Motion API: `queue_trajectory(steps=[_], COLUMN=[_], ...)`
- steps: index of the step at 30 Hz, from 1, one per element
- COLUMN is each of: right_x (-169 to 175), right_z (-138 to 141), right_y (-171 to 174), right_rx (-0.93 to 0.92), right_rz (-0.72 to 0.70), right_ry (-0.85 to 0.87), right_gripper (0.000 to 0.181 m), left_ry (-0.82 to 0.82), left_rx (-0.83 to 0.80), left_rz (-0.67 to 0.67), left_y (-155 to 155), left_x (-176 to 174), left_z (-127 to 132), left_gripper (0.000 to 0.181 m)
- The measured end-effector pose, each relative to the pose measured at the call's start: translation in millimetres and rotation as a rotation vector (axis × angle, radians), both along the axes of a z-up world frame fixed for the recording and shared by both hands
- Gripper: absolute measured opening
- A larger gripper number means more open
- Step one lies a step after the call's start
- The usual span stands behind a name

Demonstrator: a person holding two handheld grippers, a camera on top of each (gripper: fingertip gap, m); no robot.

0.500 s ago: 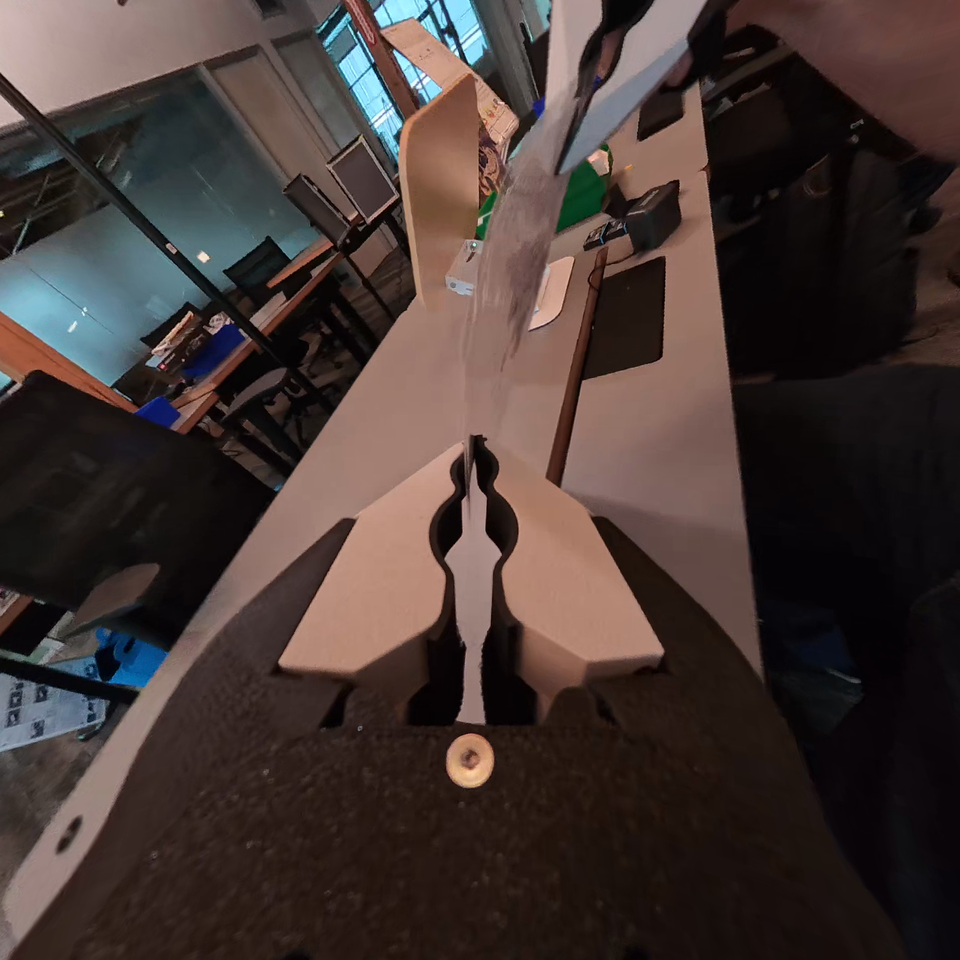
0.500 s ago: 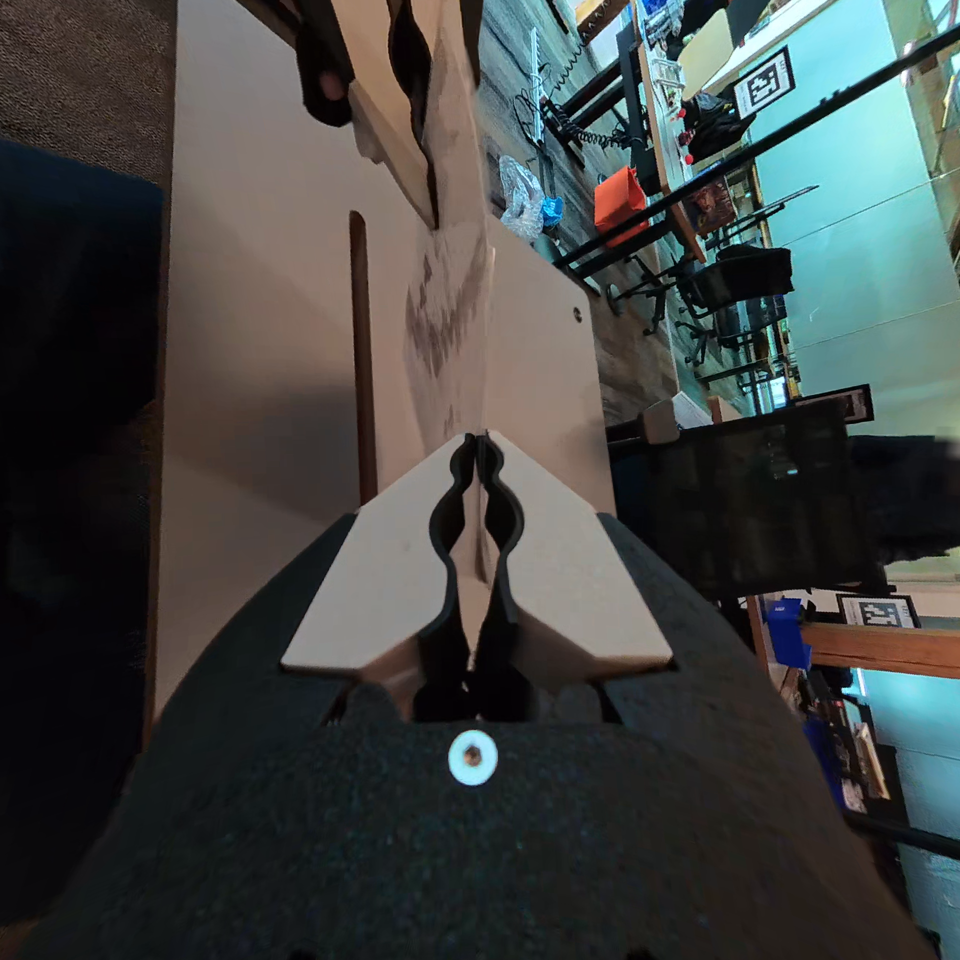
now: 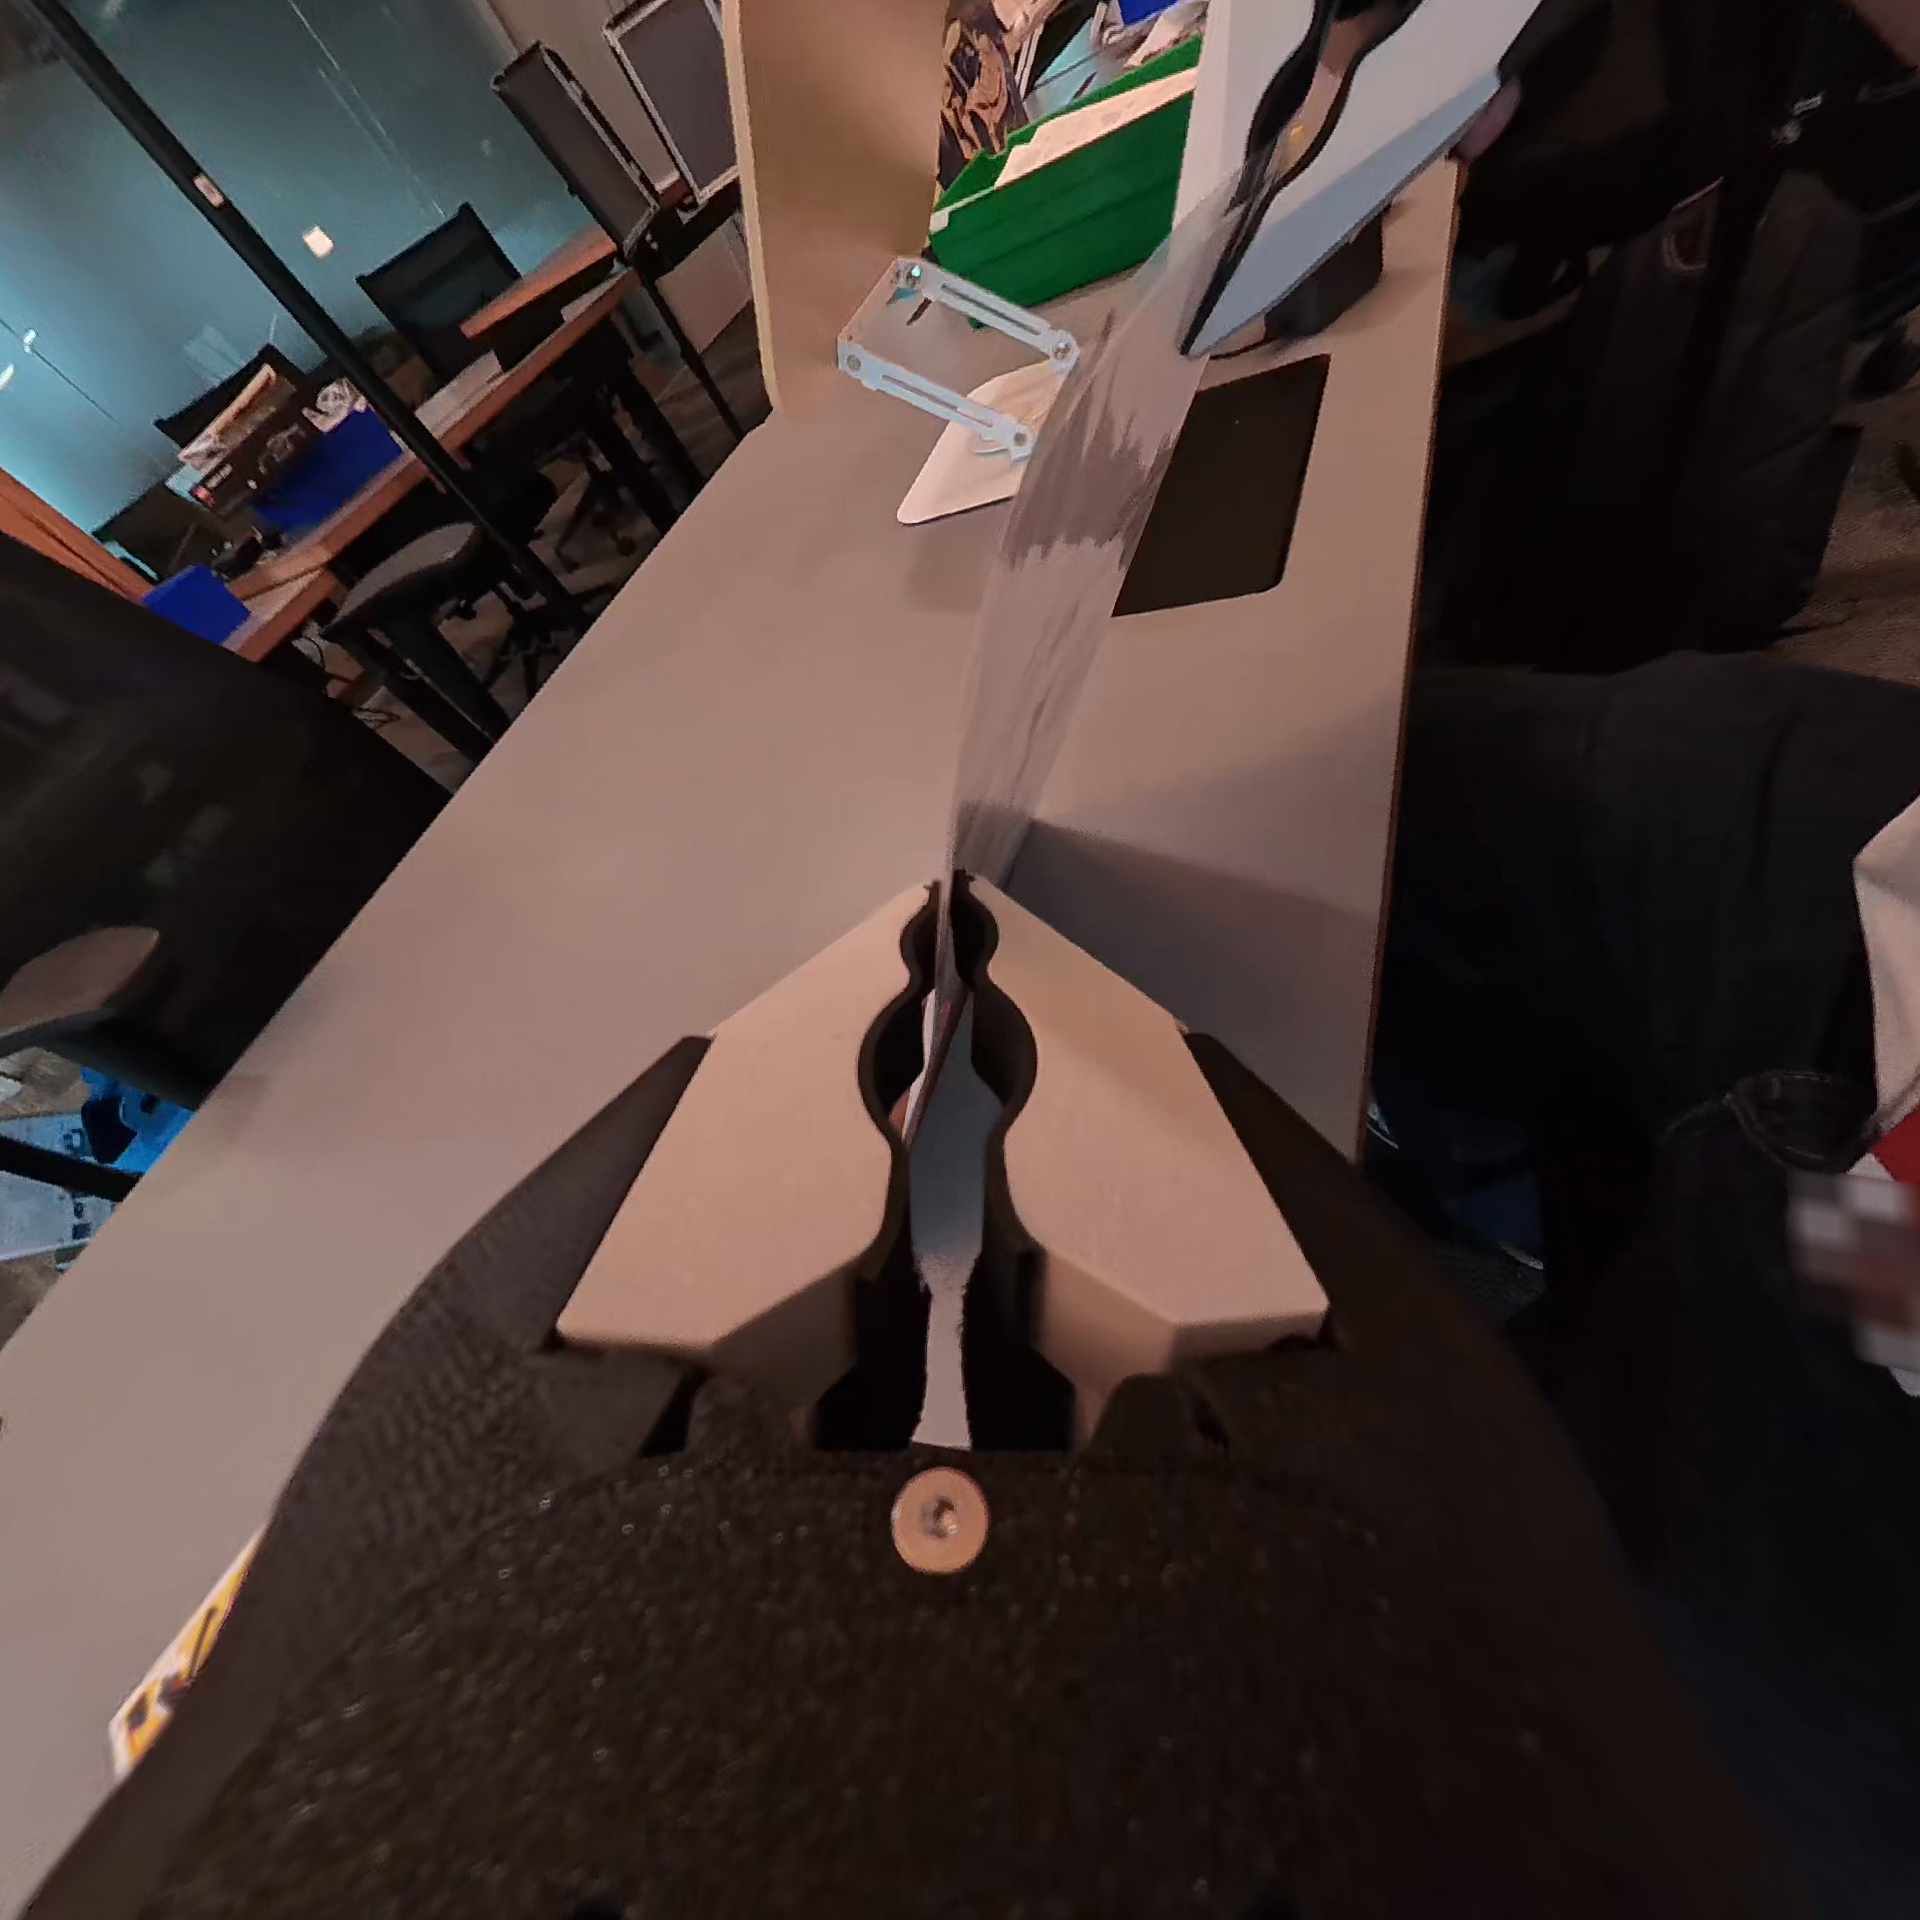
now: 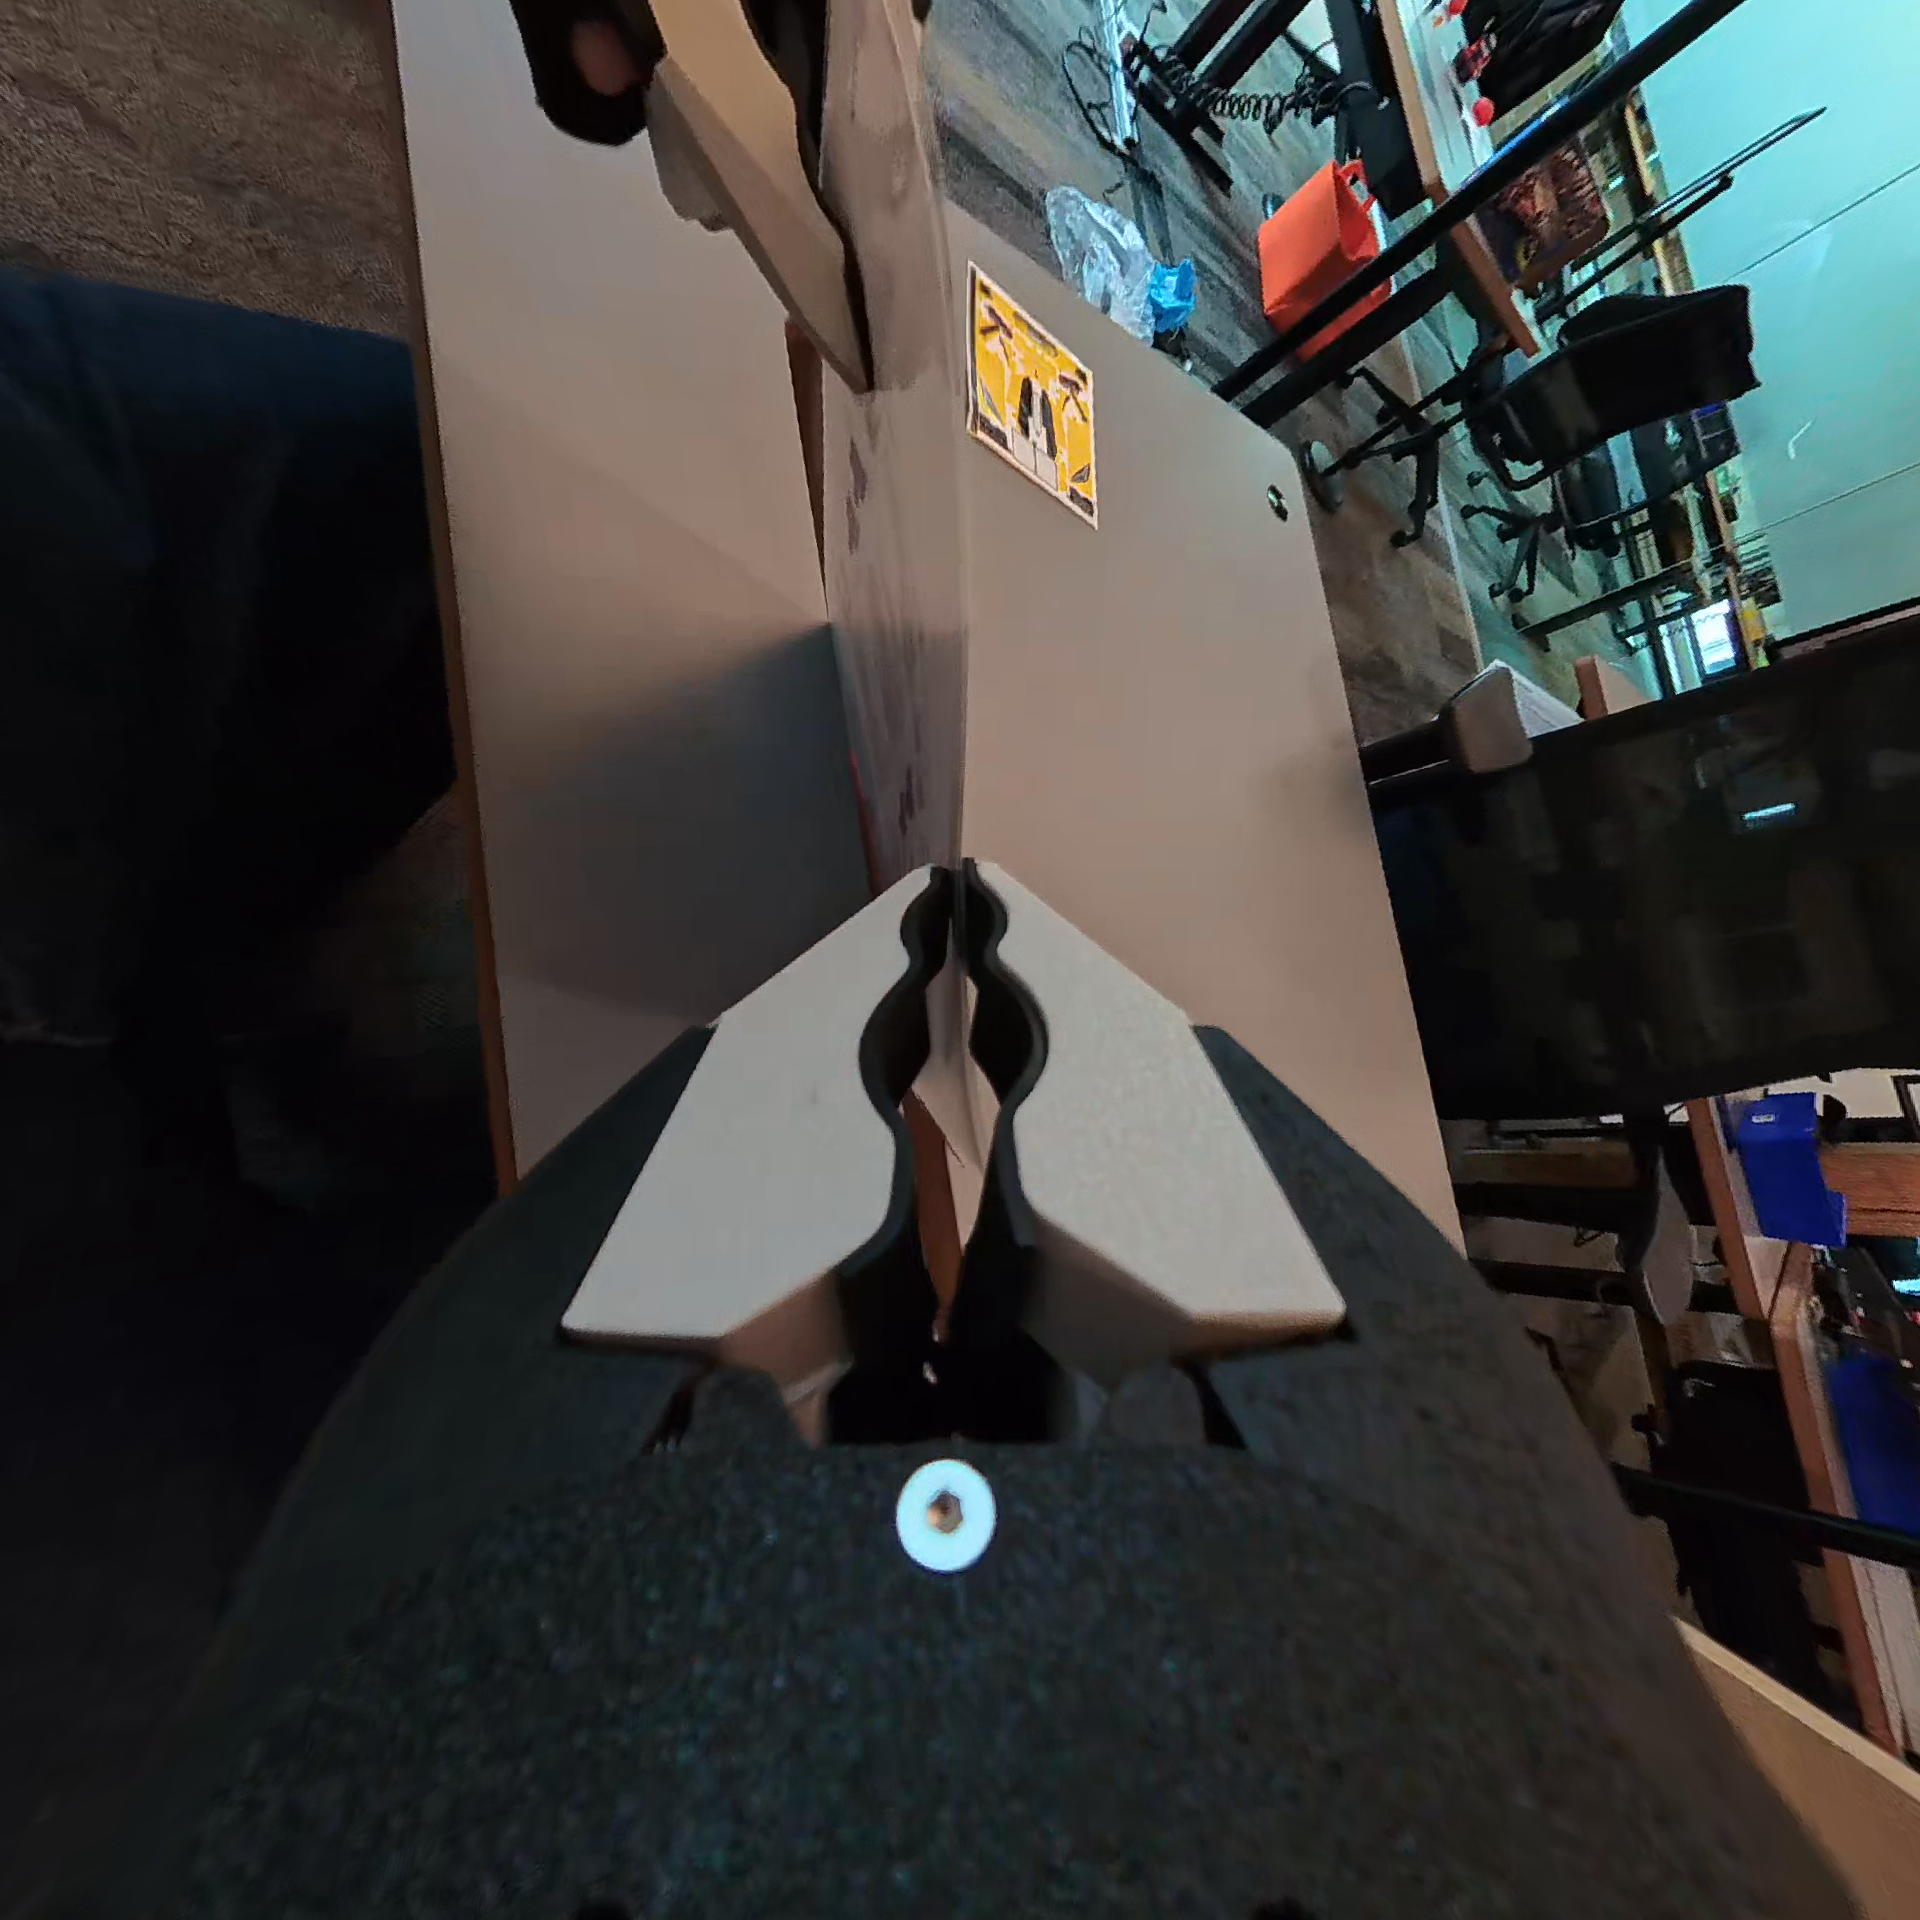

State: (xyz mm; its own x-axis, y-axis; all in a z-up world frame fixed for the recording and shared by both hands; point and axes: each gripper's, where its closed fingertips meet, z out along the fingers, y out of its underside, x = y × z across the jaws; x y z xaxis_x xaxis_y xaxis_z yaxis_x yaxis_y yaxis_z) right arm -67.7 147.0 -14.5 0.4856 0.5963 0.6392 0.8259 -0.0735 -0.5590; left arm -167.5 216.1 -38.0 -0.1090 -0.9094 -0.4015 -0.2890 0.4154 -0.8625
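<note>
Left gripper (image 3: 954, 894) clamped on one end of a thin, partly clear printed sheet (image 3: 1070, 540); right gripper (image 4: 958, 871) clenched on the other end. Sheet stretched edge-on between them, above the grey desk (image 3: 665, 790).

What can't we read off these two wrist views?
- Sheet print: motion-blurred in both views, seen nearly edge-on.
- Left gripper and right gripper contact: fingertips cover the clamped edges.
- Table under the sheet: hidden by the gripper bodies.
- Green bin: cut off by the top edge, left wrist view.
</note>
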Motion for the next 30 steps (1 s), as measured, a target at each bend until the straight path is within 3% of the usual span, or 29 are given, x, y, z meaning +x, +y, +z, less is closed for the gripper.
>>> queue_trajectory(steps=[5,9,13,15,17,19,23,30], right_x=[6,11,15,16,17,21,24,23], right_z=[-16,-38,-62,-74,-86,-99,-108,-116], right_y=[13,18,23,27,33,39,47,53], right_rx=[-0.039,-0.089,-0.139,-0.153,-0.157,-0.188,-0.194,-0.197], right_rz=[-0.016,-0.031,-0.052,-0.045,-0.022,-0.019,-0.015,-0.026], right_ry=[-0.032,-0.029,-0.035,-0.037,-0.022,-0.005,0.02,0.055], right_gripper=[0.0,0.0,0.0,0.0,0.0,0.0,0.0,0.0], left_ry=[0.053,0.098,0.116,0.111,0.096,0.113,0.189,0.209], left_rx=[0.012,-0.098,-0.18,-0.193,-0.181,-0.127,-0.042,-0.051], left_rz=[0.042,0.079,0.133,0.126,0.109,0.111,0.13,0.143], left_y=[15,20,24,20,16,16,19,22], left_x=[8,11,10,8,10,11,12,9], left_z=[-18,-39,-56,-57,-56,-60,-69,-75], left_gripper=[0.0,0.003,0.025,0.026,0.022,0.004,0.002,0.002])
